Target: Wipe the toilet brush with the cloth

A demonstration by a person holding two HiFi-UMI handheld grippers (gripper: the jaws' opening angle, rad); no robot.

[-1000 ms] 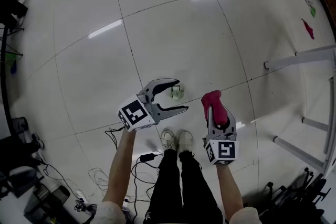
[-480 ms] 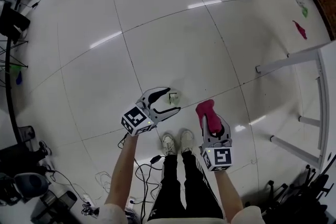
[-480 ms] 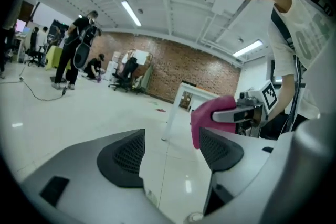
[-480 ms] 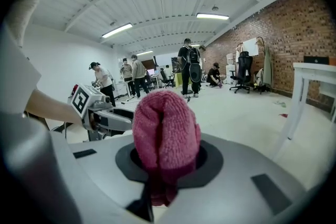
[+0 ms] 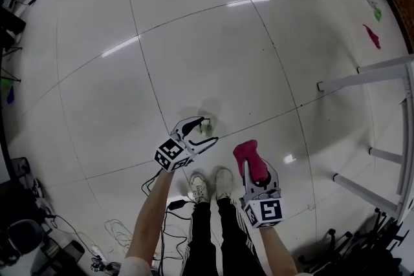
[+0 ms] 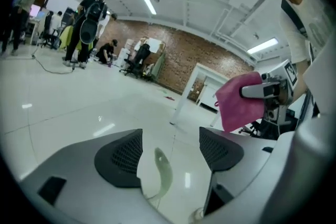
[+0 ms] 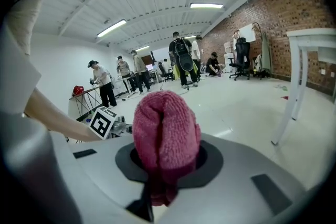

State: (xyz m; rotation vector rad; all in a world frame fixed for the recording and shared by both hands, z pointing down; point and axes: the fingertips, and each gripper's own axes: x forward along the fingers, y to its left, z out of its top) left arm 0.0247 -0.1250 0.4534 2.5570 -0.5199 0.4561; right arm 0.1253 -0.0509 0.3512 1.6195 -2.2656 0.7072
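Toilet brush [image 6: 165, 181] sits between the parted jaws of the left tool [image 6: 170, 150]; right tool [image 7: 168, 159] clamps the cloth [image 7: 165, 123].

Floor: glossy white tiles [image 5: 194, 42] with thin dark joints; ceiling lights show on them as bright streaks.
Toilet brush [image 5: 207, 128]: small and pale green, on the floor close to a tile joint, just ahead of the shoes.
Shoes [image 5: 199, 187]: a light pair, side by side on the tiles.
Black lead [image 5: 176, 204]: lies beside the shoes, with thin loops trailing off to the lower left.
Red scrap [image 5: 372, 36]: far upper right.
Green scrap [image 5: 376, 11]: near the red one.
White legs [image 5: 362, 74]: stand on the tiles at the right edge.
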